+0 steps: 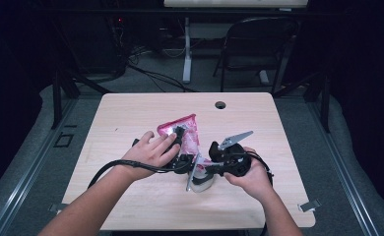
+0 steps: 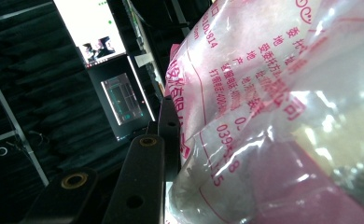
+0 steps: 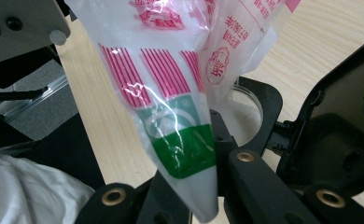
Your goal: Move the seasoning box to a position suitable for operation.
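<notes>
— What's the left gripper (image 1: 179, 135) doing?

— It's gripping the plastic bag (image 1: 186, 129), pink print on clear film, just left of the table's middle; in the left gripper view one black jaw lies flat against the film. The bag's far end lies on the table (image 1: 131, 108), the near end is lifted between the two hands.

— Anything inside it?

— Something pink and something pale show through the film (image 2: 287, 154) (too blurred by glare to name).

— And the right gripper (image 1: 207, 167)?

— Closed tight on the bag's near corner. The right gripper view shows that corner (image 3: 185, 149), red-striped with a green patch, pinched to a point between the two jaws. The grey plate (image 1: 235, 138) on top of that gripper points up and to the far right.

— The surface?

— Pale wood, with a round cable hole (image 1: 220, 104) near the far edge and a metal clip (image 1: 309, 205) at the near right corner.

— The room?

— Dark. Grey carpet beyond the table, cables on the floor at far left, a white desk leg (image 1: 186, 51), then a black folding chair (image 1: 256, 49) at far right.
</notes>
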Motion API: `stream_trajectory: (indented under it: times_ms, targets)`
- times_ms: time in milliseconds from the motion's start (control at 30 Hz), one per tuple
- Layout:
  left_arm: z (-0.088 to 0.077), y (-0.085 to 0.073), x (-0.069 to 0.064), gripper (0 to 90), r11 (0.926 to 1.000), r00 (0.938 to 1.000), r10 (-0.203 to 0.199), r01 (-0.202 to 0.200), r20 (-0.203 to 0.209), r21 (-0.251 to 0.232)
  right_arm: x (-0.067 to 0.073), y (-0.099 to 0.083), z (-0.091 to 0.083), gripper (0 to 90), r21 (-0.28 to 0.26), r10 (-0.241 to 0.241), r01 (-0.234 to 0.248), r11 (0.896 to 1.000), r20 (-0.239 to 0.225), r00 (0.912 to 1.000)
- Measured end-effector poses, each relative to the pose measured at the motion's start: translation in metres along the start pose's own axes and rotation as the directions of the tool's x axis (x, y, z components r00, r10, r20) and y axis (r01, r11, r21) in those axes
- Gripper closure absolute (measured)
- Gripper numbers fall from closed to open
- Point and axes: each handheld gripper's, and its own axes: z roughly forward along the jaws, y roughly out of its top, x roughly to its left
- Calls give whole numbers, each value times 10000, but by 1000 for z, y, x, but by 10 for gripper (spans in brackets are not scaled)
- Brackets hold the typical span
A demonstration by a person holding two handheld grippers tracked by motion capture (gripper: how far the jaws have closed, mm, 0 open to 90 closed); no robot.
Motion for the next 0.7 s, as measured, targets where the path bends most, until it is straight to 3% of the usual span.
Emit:
stream_trajectory:
  times_ms: [500,700]
  targets:
    - [1,-3,-3,765,9982,9975,-592,588,384,112,1,0,0,900,-34,38,-38,10000,39,10000]
    - [2,-5,-6,768,9931,9905,-1176,1171,718,101,2,0,-1,900,-119,29,-28,9999,58,10000]
